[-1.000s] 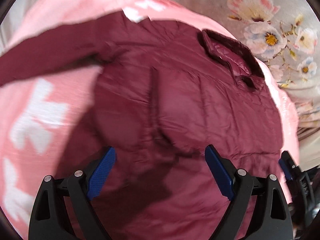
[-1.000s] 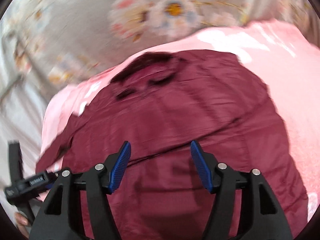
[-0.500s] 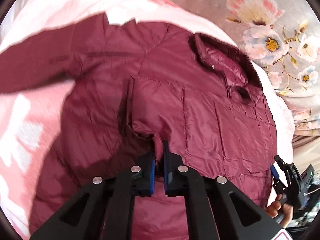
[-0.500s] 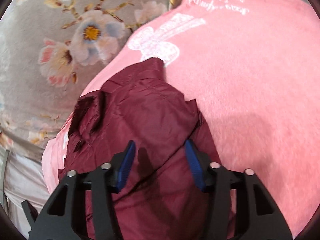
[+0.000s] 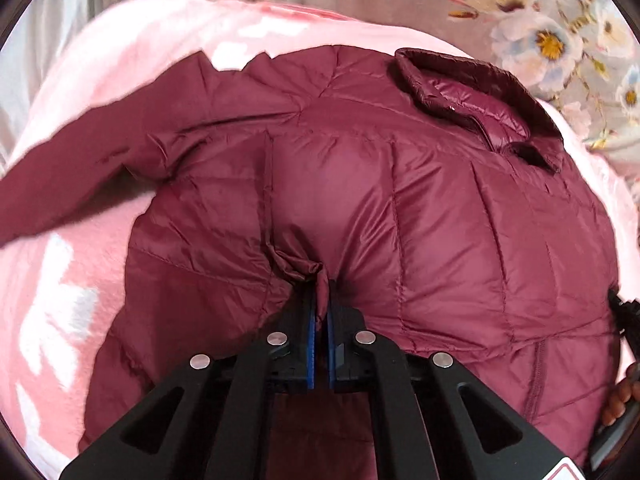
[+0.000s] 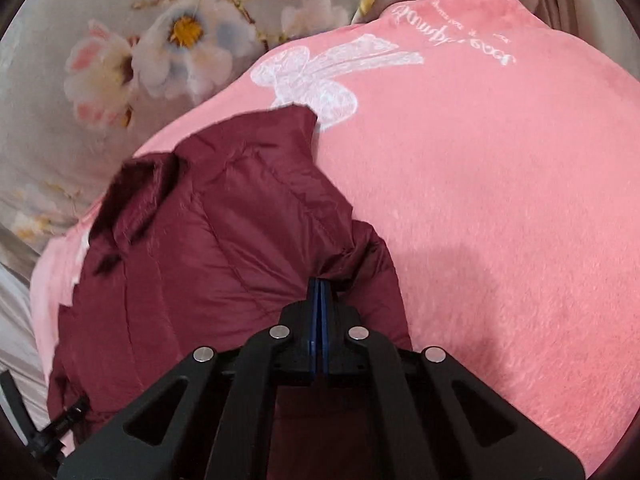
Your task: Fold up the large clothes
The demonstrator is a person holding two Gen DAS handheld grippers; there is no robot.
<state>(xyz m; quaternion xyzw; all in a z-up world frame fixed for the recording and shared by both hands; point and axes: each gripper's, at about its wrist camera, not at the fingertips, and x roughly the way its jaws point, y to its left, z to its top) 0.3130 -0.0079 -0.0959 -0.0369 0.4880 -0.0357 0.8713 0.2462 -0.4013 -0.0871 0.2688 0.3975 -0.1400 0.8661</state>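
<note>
Both grippers, spread wide above the cloth a second ago, are now clamped: left gripper (image 5: 321, 300) pinches a bunched fold of the maroon quilted jacket (image 5: 400, 216) at lower centre of its frame, and right gripper (image 6: 319, 288) has its blue pads pressed together on a gathered edge of the same jacket at lower centre of its own view. Jacket lies spread on the pink blanket (image 6: 480, 200), collar (image 5: 480, 88) at upper right of the left view, one sleeve (image 5: 72, 176) trailing to mid left, floral bedsheet (image 6: 120, 40) along the top.
</note>
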